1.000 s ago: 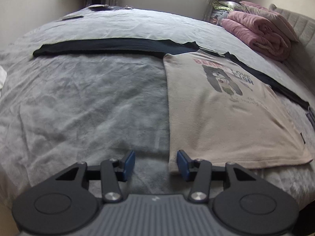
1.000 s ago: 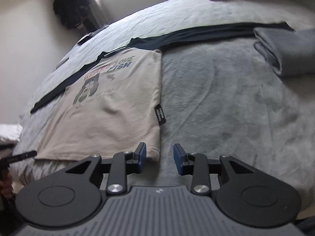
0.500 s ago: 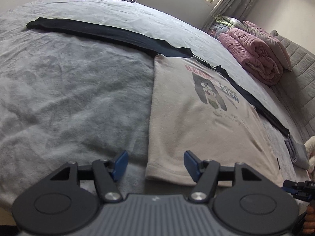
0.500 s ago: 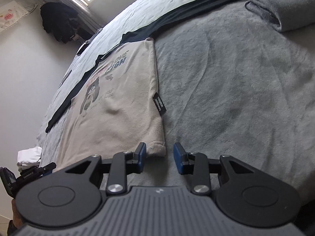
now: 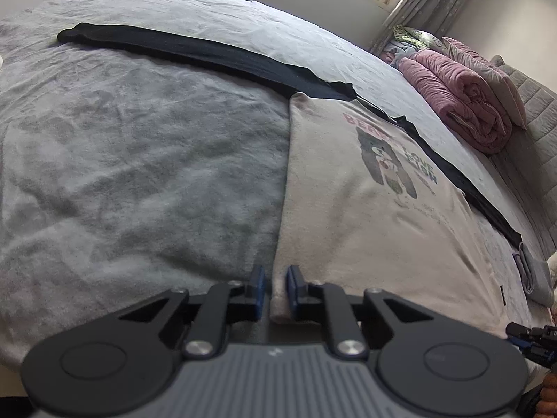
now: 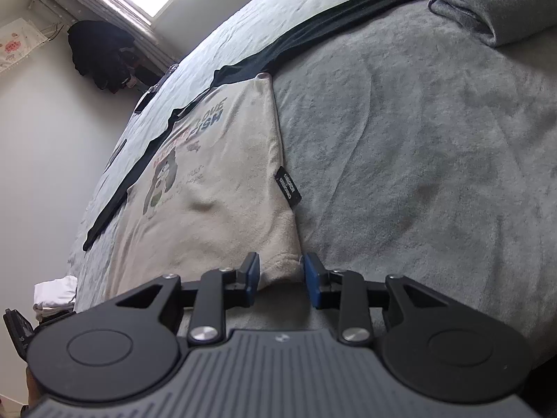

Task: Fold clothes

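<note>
A beige shirt (image 5: 365, 216) with a bear print lies flat on the grey bed cover (image 5: 139, 174). In the left wrist view its near left corner sits between the blue pads of my left gripper (image 5: 276, 287), whose jaws are closing and stand narrow, pinching that corner. The right wrist view shows the same beige shirt (image 6: 216, 191) with a black label at its edge. Its near right corner lies between the fingers of my right gripper (image 6: 282, 273). Those jaws are closing, and a thin gap still shows at the right pad.
A long black garment (image 5: 209, 52) stretches across the bed behind the shirt. A folded grey cloth (image 6: 487, 3) lies to the right. Rolled pink blankets (image 5: 463, 104) rest by the headboard. White clothes (image 6: 55, 292) sit off the bed's left edge.
My left gripper's jaws widened around the shirt's near left corner, then closed narrowly on it. The right gripper edged onto the near right corner. Both views have rolled slightly.
</note>
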`<state>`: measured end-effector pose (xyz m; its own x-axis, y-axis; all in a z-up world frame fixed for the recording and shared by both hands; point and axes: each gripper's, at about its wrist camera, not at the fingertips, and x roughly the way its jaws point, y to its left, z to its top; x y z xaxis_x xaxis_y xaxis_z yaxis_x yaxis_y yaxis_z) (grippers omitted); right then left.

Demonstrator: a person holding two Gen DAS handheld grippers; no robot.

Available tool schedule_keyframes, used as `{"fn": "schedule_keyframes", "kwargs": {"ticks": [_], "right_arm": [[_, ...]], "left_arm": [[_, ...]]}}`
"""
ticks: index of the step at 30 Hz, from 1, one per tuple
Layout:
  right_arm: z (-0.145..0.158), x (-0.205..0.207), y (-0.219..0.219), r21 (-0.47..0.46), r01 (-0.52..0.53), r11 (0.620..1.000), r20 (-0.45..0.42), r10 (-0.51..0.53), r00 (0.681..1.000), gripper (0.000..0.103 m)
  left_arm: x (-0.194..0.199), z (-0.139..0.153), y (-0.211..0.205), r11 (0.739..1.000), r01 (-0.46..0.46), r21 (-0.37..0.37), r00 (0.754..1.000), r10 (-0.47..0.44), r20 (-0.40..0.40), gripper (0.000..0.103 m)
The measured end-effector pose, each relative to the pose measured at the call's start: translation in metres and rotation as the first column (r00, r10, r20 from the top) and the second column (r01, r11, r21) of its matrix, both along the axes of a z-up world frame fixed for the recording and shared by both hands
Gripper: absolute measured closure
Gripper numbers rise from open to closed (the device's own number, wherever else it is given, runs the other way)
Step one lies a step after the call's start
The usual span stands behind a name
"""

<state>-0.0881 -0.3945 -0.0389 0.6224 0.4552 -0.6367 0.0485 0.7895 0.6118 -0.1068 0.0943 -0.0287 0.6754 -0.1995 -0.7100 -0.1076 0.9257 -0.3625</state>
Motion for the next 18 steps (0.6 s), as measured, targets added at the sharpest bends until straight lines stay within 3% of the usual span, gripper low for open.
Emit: {"fn": "schedule_keyframes", "kwargs": {"ticks": [4, 14, 18], "right_arm": [[0.009, -0.007, 0.001, -0.007, 0.012, 1.0, 0.059, -0.011, 0.998, 0.091], [0.039, -0.032, -0.009, 0.028, 0.046, 0.999, 0.252, -0.051, 0.966, 0.092], [0.038, -0.029, -0.009, 0.01, 0.052, 0.999, 0.238, -0.052, 0.97, 0.092]], "left_arm": [[-0.003, 0.007, -0.005, 0.998, 0.029, 0.051, 0.999, -0.031, 0.024, 0.097], [-0.016, 0.032, -0.001, 0.997, 0.067, 0.046, 0.991, -0.072, 0.115, 0.098], [-0.019, 0.037, -0.004, 0.994, 0.081, 0.071, 0.985, -0.091, 0.146, 0.098]]}}
